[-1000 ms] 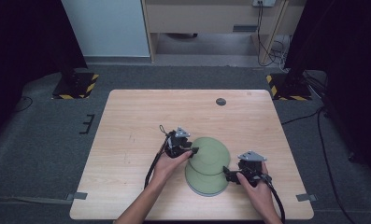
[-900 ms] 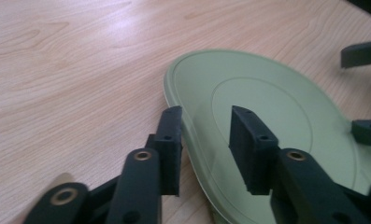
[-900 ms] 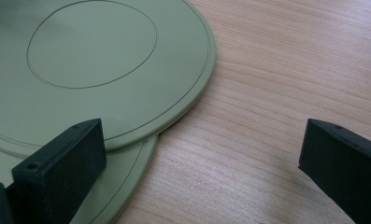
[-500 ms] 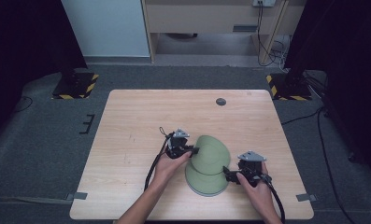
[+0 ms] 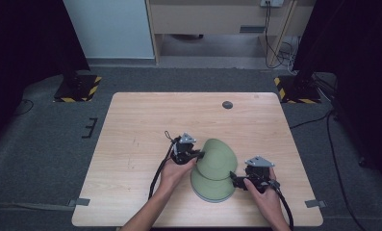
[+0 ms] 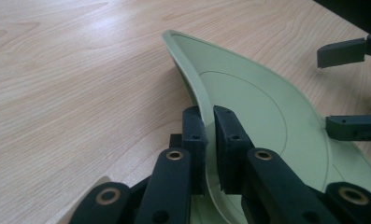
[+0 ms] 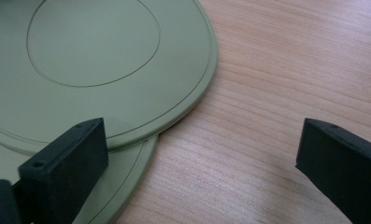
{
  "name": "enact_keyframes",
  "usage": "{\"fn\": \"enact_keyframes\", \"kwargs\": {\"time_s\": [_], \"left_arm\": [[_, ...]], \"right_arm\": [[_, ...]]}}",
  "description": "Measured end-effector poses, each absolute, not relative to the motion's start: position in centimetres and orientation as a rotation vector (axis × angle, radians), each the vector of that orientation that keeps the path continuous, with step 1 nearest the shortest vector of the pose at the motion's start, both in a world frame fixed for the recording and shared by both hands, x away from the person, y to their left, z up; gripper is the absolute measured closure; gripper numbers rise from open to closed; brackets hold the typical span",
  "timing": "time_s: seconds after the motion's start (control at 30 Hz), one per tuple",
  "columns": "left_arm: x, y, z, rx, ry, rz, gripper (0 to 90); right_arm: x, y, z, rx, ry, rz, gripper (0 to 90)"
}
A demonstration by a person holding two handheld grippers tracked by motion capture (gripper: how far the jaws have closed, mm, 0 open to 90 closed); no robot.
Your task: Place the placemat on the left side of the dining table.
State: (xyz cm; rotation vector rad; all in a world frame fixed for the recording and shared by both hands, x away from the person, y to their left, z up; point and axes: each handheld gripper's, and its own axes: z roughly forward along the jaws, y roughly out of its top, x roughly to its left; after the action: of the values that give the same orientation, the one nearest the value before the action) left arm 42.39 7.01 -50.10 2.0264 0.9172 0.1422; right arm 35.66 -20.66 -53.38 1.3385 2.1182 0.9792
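Note:
Two green plates lie stacked near the table's front edge. The lower plate (image 5: 211, 188) (image 7: 122, 198) rests flat on the wooden table (image 5: 145, 125). The upper plate (image 5: 217, 158) (image 6: 262, 107) (image 7: 94, 51) is tilted, its left rim raised and its right side resting on the lower one. My left gripper (image 5: 197, 155) (image 6: 209, 119) is shut on that raised rim. My right gripper (image 5: 233, 180) (image 7: 199, 140) is open at the plates' right edge, one jaw over the lower plate and the other over bare wood. Across the upper plate, the left gripper view also catches the right gripper (image 6: 346, 88).
A small dark disc (image 5: 227, 104) lies near the table's far edge. Bare wood stretches left of and behind the plates. Two stand bases with black-and-yellow stripes (image 5: 78, 89) (image 5: 297, 89) sit on the floor beyond the table's far corners.
The left gripper has lifted the upper plate's left rim, so that plate tilts more steeply than a second ago. The right gripper has stayed in place.

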Motion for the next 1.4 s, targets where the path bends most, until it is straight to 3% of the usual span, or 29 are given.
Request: {"fn": "enact_keyframes", "kwargs": {"time_s": [0.43, 0.83, 1.4], "left_arm": [[41.9, 6.8, -47.8, 1.969, 0.868, 0.1, 85.2], [41.3, 5.7, -43.9, 1.905, 0.784, 0.053, 85.5], [42.3, 7.6, -39.8, 1.961, 0.817, 0.239, 85.5]], "right_arm": [[35.9, -23.6, -52.6, 1.437, 2.018, 0.993, 4.5], [36.1, -23.5, -53.1, 1.439, 2.036, 0.931, 4.5], [36.3, -23.7, -53.1, 1.446, 2.03, 0.916, 4.5]]}}
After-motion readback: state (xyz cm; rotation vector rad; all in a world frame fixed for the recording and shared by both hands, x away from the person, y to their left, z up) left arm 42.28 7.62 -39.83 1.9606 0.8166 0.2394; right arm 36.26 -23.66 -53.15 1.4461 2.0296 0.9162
